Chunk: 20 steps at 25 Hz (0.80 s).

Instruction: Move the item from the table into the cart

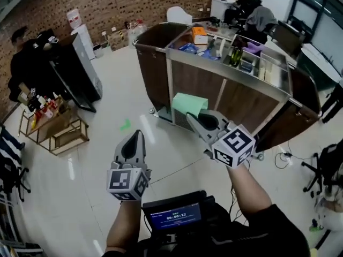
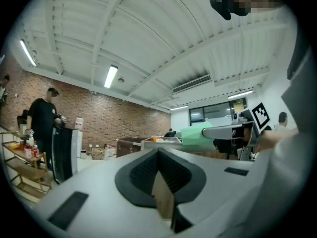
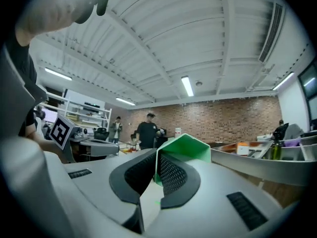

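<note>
The right gripper [image 1: 192, 118] has its 2 jaws clamped on a pale green box [image 1: 188, 103], pinching 1 edge of it so that most of the box sticks out past the tips. The left gripper [image 1: 137, 137] is beside it, lower and further from the cart, with its jaws closed together on nothing. Both are held out roughly level over the shiny pale floor [image 1: 107, 100].

The green box is up in the air, just in front of the wood-panelled side of the cart [image 1: 236, 98] and below the cart's metal top rim, so it is not inside yet. On the cart's top tray I can see an orange box [image 1: 199, 35] and some dark bottles [image 1: 236, 55] among other goods. Away to the left, a person in black [image 1: 24, 63] stands by a dark cabinet against the brick wall.
</note>
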### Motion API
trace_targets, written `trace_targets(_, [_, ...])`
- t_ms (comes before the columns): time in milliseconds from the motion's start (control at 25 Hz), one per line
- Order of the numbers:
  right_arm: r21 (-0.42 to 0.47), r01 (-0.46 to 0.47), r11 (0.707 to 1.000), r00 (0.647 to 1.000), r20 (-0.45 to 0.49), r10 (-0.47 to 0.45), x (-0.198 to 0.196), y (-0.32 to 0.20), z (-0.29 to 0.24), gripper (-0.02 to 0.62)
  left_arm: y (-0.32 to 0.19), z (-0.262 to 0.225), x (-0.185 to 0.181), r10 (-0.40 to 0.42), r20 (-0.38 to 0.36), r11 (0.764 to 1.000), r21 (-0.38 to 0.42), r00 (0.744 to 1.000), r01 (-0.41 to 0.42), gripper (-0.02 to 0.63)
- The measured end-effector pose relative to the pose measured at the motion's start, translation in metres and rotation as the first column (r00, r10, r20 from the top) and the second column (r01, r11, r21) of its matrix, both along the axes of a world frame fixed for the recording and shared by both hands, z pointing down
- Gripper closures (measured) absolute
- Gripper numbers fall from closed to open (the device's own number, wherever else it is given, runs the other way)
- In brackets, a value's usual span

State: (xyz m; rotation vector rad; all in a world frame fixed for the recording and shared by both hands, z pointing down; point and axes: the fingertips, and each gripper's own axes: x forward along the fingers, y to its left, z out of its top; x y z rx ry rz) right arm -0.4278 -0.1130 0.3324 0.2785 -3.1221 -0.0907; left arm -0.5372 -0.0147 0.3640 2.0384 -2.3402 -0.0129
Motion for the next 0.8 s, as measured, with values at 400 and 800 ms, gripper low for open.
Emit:
trace_targets(400, [0.033,-0.284,0.958,0.959,0.018,0.284,0.198,-0.184,-0.006,0.594,-0.228,-0.017,0.18,0.327,0.031,0.943,0.052,0.945,-0.328,0.606])
trace_targets(800, [0.042,-0.453,0.891,0.889,-0.059,0.455,0.273,-0.329,-0.007,0.594,-0.4,-0.044,0.249,0.498,0.121,0.863,0.028,0.859,-0.505,0.606])
